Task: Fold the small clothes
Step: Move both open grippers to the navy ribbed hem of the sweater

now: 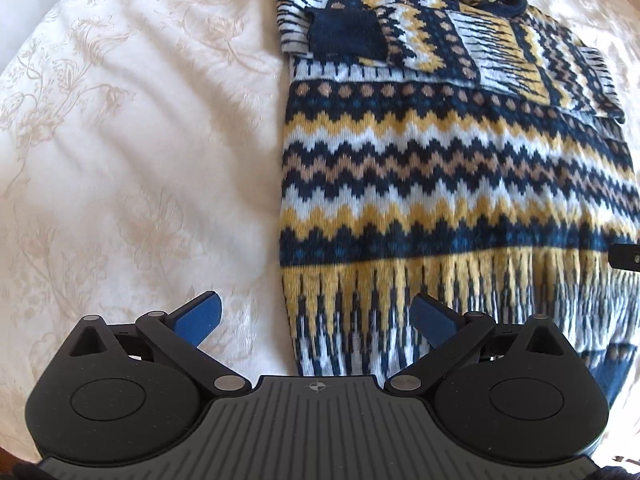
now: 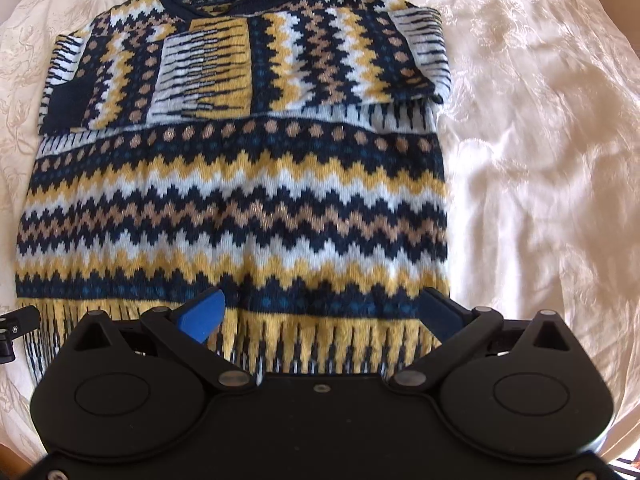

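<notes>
The cream damask cloth with a pale floral weave (image 1: 120, 140) covers the whole surface, and its soft wrinkles are the first risk: a pad that dips too low could pinch cloth along with knit and drag the layout askew. On it lies the navy, mustard, tan and white zigzag-patterned knitted sweater (image 2: 240, 200), flat, collar far from the cameras, both sleeves already folded across the chest; lifting the hem unevenly would likely let those sleeves slide out. The left hand-held gripper (image 1: 316, 318) hangs over the hem's left corner, jaws spread wide and empty; the right hand-held gripper (image 2: 324, 314) stands likewise apart over the hem's right part. A thin bite on the thick, fuzzy hem may slip.
</notes>
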`<state>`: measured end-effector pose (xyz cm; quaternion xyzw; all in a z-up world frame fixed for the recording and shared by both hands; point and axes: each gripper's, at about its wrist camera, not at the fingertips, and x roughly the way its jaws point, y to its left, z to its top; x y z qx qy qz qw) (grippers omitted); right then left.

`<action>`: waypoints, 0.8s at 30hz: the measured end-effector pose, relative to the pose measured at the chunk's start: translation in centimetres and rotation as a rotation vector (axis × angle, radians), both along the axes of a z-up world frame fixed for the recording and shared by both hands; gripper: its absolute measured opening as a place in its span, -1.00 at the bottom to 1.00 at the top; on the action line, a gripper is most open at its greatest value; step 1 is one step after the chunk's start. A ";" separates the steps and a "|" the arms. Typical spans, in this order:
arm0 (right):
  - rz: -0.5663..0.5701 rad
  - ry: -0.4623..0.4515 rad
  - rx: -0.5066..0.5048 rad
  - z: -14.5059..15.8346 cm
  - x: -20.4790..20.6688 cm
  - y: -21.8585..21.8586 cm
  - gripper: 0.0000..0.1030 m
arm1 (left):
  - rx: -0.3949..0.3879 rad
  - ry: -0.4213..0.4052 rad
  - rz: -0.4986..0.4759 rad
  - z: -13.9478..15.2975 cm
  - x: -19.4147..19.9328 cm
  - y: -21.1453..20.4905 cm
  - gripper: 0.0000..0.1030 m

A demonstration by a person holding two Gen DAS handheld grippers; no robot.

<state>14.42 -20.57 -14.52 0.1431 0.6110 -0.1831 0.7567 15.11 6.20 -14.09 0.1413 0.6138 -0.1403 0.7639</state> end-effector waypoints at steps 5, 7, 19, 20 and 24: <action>0.008 0.014 0.041 -0.9 -3.2 0.5 0.99 | 0.017 0.002 0.044 0.0 -3.0 0.4 1.00; 0.019 0.021 0.060 -1.1 -4.5 0.5 0.99 | 0.021 0.010 0.069 -0.1 -4.4 0.4 1.00; 0.016 -0.014 0.123 -2.3 -12.2 -1.0 0.99 | 0.054 0.018 0.130 -1.1 -10.5 -0.1 1.00; 0.016 -0.024 0.126 -2.4 -12.6 -1.1 0.99 | 0.052 0.011 0.129 -1.1 -10.8 -0.1 1.00; 0.028 -0.090 0.137 -2.7 -14.4 -1.6 0.99 | 0.016 -0.014 0.135 -1.3 -12.2 -0.2 1.00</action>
